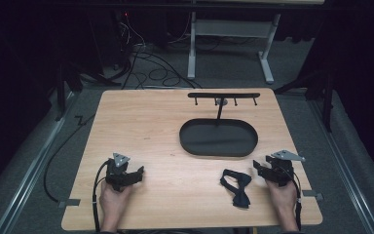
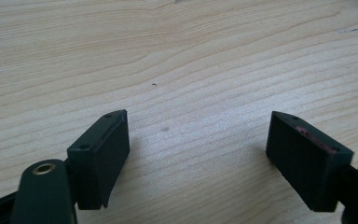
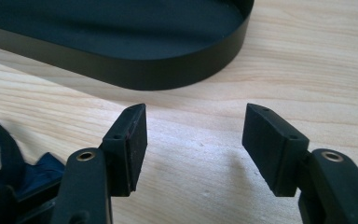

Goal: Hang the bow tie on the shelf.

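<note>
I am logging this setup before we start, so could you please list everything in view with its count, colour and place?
bow tie: one, dark navy, lying on the near right of the table, just left of the right gripper.
oval tray: one, black, centre-right of the table, with nothing in it.
hook rack: one, black bar with small hooks on a post rising from the tray's far edge.
table: one, light wood.
cables: several, dark, on the grey floor beyond the table.
left gripper: one, black, near left, jaws open over bare wood.
right gripper: one, black, near right, jaws open, nothing between them.
</note>
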Motion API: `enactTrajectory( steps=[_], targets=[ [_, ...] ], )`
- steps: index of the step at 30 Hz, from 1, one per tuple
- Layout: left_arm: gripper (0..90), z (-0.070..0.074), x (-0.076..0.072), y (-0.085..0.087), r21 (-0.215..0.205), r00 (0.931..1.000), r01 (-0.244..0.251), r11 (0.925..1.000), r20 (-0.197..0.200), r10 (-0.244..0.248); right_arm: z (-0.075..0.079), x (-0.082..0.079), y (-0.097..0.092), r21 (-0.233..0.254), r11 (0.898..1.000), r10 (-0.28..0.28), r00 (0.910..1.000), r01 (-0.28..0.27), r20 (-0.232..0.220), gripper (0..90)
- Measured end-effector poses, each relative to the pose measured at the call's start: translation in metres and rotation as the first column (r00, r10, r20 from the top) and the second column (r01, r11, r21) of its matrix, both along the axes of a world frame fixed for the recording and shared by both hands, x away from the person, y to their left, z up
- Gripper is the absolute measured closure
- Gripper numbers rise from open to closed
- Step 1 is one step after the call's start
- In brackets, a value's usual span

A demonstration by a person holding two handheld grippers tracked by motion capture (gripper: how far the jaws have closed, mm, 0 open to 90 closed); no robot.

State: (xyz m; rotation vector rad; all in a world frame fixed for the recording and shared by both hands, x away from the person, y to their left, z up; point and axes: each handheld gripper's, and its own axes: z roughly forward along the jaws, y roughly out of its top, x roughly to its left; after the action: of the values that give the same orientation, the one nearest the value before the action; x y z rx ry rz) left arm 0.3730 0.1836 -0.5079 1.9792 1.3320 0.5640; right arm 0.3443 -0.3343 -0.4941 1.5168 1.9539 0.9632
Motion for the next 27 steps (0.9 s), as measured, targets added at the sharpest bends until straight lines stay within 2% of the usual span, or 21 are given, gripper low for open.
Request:
enactTrajectory(
  steps=[7, 9, 14, 18, 27],
  targets=[
    [21.7, 0.000, 0.000, 0.000, 0.000, 1.0000, 0.001, 1.0000, 0.000, -0.001, 0.007, -0.006, 0.001, 0.017, 0.999, 0.035, 0.9992, -0.036, 0.018, 43.5],
    [21.7, 0.000, 0.000, 0.000, 0.000, 1.0000, 0.001, 1.0000, 0.000, -0.001, 0.009, -0.008, 0.002, 0.042, 0.998, 0.036, 0.9994, -0.036, 0.003, 44.1],
    [21.7, 0.000, 0.000, 0.000, -0.001, 1.0000, 0.001, 1.0000, 0.001, -0.001, 0.013, -0.012, 0.005, 0.064, 0.997, 0.053, 0.9986, -0.053, 0.000, 46.0],
    [21.6, 0.000, 0.000, 0.000, -0.001, 1.0000, 0.001, 1.0000, 0.001, -0.001, 0.017, -0.014, 0.009, 0.057, 0.995, 0.083, 0.9965, -0.083, 0.008, 47.9],
    [21.6, 0.000, 0.000, 0.000, -0.001, 1.0000, 0.001, 1.0000, 0.001, -0.001, 0.021, -0.021, 0.022, 0.073, 0.990, 0.124, 0.9923, -0.124, 0.008, 50.7]
  ],
)
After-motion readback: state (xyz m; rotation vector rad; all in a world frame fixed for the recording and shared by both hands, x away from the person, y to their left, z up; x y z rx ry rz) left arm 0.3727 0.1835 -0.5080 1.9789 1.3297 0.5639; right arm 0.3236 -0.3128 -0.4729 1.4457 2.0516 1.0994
